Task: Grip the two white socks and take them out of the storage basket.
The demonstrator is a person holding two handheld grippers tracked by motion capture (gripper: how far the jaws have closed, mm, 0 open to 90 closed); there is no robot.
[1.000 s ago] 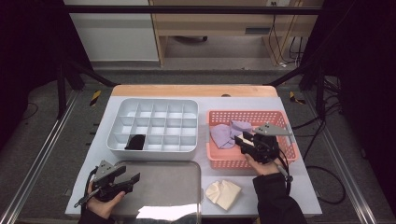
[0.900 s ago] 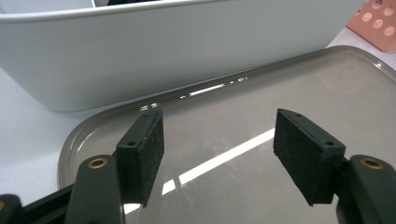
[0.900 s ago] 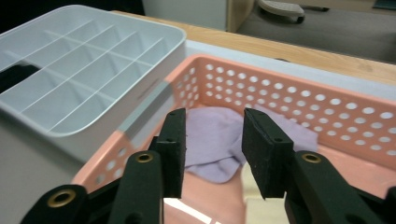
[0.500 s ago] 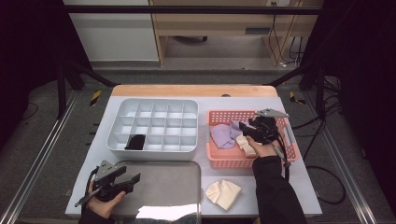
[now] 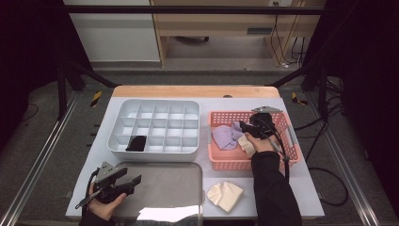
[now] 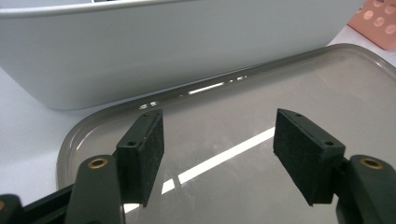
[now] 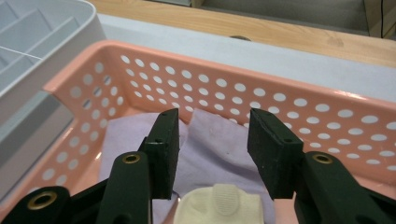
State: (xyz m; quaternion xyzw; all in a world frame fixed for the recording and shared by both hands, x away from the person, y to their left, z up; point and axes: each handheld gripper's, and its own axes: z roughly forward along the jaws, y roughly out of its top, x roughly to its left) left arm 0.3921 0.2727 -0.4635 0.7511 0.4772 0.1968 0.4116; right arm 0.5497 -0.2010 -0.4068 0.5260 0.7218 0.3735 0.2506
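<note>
Hovering half-open, the right hand-held gripper (image 7: 212, 154) (empty) has been widening above the lilac cloth (image 7: 212, 147).

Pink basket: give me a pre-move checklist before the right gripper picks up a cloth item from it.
1. Right gripper jaws apart, nothing between the pads: ok; they have just been opening.
2. Right gripper lined up over the purple cloth inside the pink basket: ok.
3. Cream sock right below the jaws, so they may catch it along with the purple cloth: not ok.
4. Pads touching the cloth yet: cannot tell.
5. Left gripper open, apart from the basket, over the grey tray: ok.
6. Free cells in the white divided box; a single dark item sits in a front cell: ok.
</note>
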